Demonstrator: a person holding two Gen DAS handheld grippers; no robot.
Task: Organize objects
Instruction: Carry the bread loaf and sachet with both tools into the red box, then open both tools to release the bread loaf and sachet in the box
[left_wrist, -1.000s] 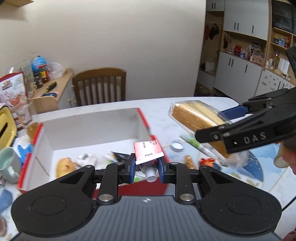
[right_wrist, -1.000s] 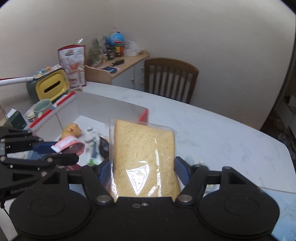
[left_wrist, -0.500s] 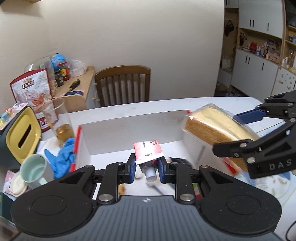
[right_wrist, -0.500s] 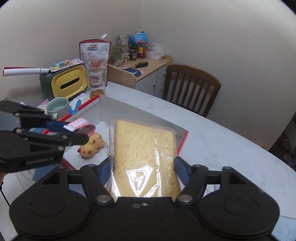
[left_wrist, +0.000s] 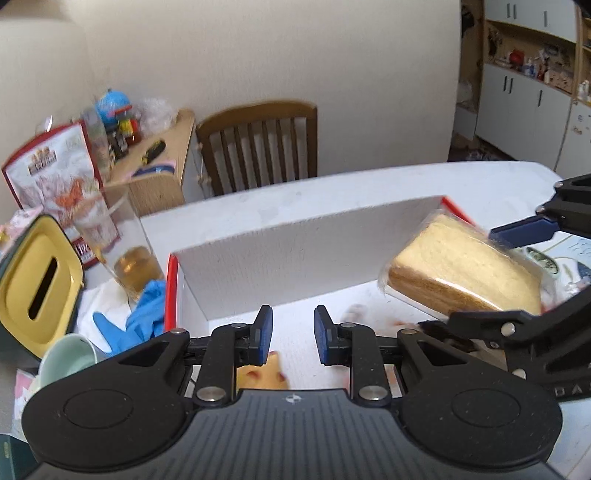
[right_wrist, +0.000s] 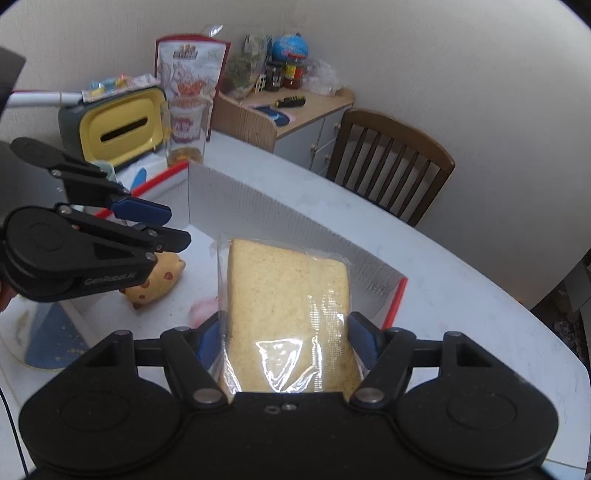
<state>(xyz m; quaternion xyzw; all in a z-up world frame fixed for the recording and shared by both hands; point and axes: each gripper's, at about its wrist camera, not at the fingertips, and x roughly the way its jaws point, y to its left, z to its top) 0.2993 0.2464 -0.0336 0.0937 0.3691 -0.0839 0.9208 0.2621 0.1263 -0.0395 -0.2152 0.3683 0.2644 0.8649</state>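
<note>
While the left wrist view runs from a yellow tissue box (left_wrist: 37, 280) and a pale green cup (left_wrist: 70, 354) at the far left, a glass (left_wrist: 125, 251) with amber liquid stands next, and a blue glove (left_wrist: 147, 314) lies against the outer wall of the box (left_wrist: 295, 251). That box is white inside with red edges and sits on the table (left_wrist: 369, 184). Over its left part hangs the left gripper (left_wrist: 293, 334), released: its blue pads (left_wrist: 264, 334) stand apart with nothing between them. Just under it, on the box floor, lies a yellow spotted toy (left_wrist: 262, 374). Right of the toy is a small pink thing (right_wrist: 201, 308), too blurred to name. Farther right, the right gripper (right_wrist: 284, 339) is clenched on the bread (right_wrist: 288, 295), a wrapped loaf pinched by its sides. It is held in the air over the box's right end, near the far wall. A chair (left_wrist: 258, 144) stands behind the table.
</note>
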